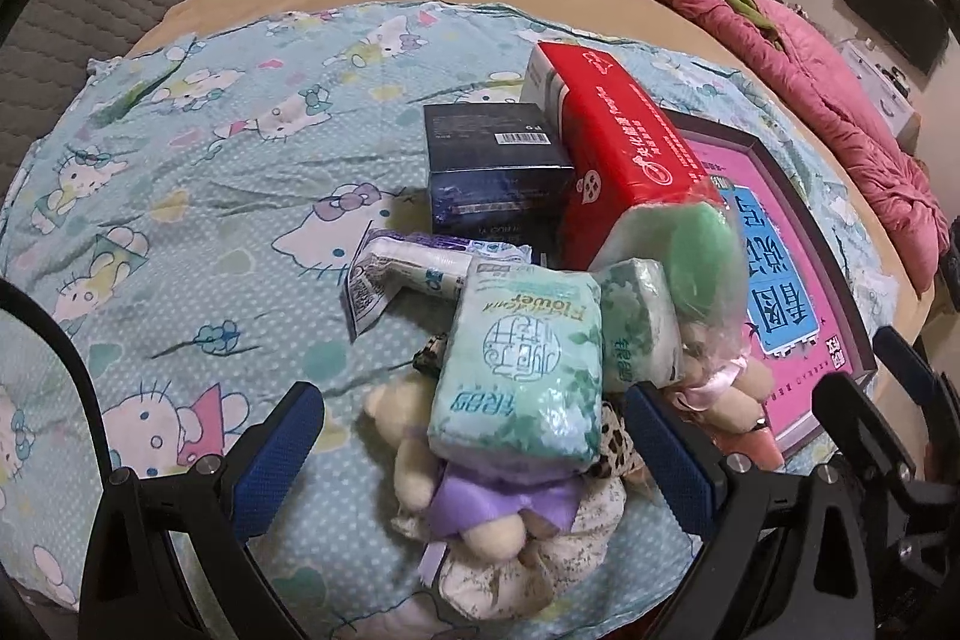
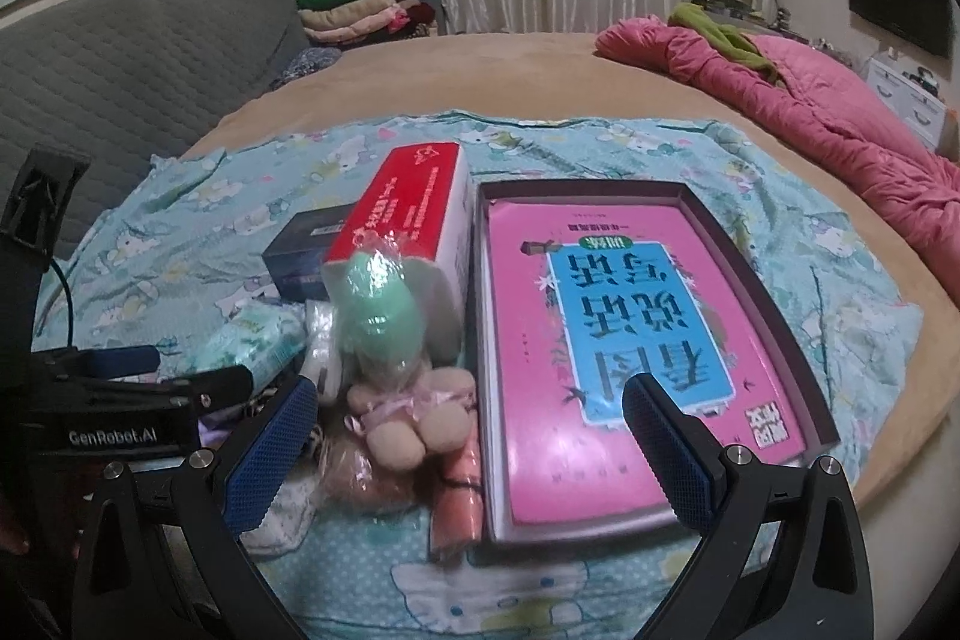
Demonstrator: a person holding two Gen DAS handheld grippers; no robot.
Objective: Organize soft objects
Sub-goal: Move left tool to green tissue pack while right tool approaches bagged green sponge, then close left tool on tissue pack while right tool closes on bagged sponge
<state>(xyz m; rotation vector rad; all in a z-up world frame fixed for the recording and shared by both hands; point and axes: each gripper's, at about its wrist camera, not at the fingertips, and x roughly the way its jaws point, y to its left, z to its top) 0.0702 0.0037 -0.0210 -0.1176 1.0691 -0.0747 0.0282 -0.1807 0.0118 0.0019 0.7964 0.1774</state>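
Observation:
A heap of soft things lies on the Hello Kitty sheet (image 1: 180, 220). In the left wrist view a green tissue pack (image 1: 519, 361) lies on a cream plush bear with a purple ribbon (image 1: 480, 496); a smaller tissue pack (image 1: 639, 325) sits beside it. My left gripper (image 1: 474, 454) is open, its jaws on either side of this heap, touching nothing. A wrapped plush with a green hat (image 2: 378, 304) and pink bow lies by a red tissue box (image 2: 408, 214). My right gripper (image 2: 471, 451) is open and empty, above the plush and the tray's near edge.
A dark tray (image 2: 774, 280) holds a pink and blue book (image 2: 630, 340). A dark blue box (image 1: 492, 166) stands behind the heap. A pink quilt (image 2: 840, 112) lies at the right of the bed. Folded clothes (image 2: 360, 10) are stacked at the back. The left gripper's body (image 2: 120, 418) shows at the left.

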